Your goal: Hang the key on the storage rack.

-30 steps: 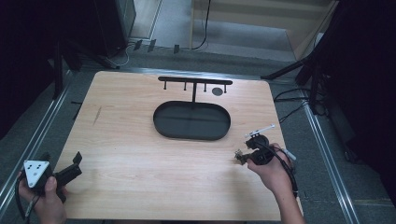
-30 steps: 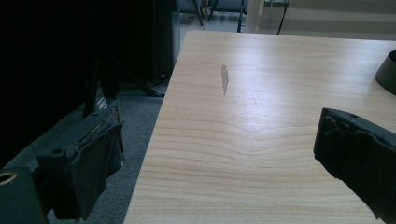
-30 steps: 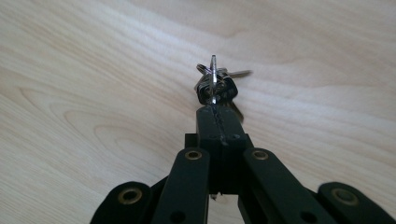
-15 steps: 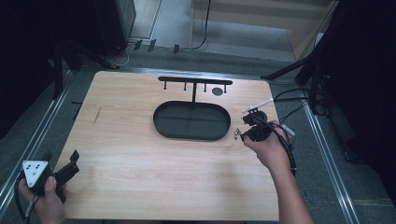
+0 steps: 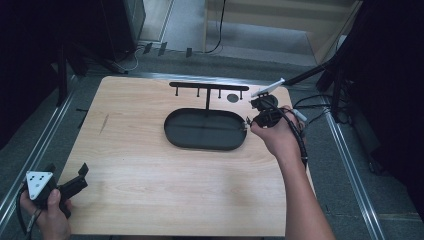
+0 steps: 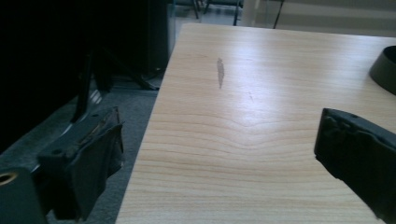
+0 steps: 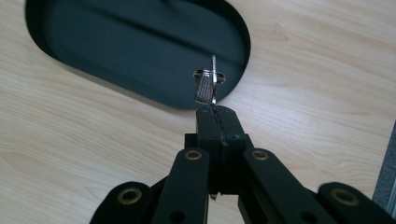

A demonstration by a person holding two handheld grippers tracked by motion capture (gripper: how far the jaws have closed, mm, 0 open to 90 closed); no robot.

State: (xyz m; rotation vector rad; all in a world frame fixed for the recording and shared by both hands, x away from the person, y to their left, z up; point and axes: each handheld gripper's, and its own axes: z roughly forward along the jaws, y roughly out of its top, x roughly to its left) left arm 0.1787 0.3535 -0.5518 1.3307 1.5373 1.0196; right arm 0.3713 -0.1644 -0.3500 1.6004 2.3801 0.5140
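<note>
My right gripper [image 5: 249, 123] is shut on a small metal key with a ring [image 7: 209, 87]. It holds the key upright just above the right end of the black oval tray [image 5: 176, 139], whose dark floor [image 7: 140, 42] lies beyond the key. A black rack with several hooks [image 5: 209, 86] rises from the tray's far side. My left gripper [image 5: 66, 171] is at the table's near left corner. Its jaws stand wide apart with only bare wood between them [image 6: 219, 154].
The wooden table [image 5: 135, 170] has a dark streak [image 6: 220, 72] near its left edge. A dark round spot [image 5: 231, 98] sits under the rack's right end. Metal rails [image 5: 350, 165] run along both sides, and cables lie at the right.
My right gripper has carried the key away from me and leftward, from the table's right side to the tray's right end. The left gripper has stayed almost still.
</note>
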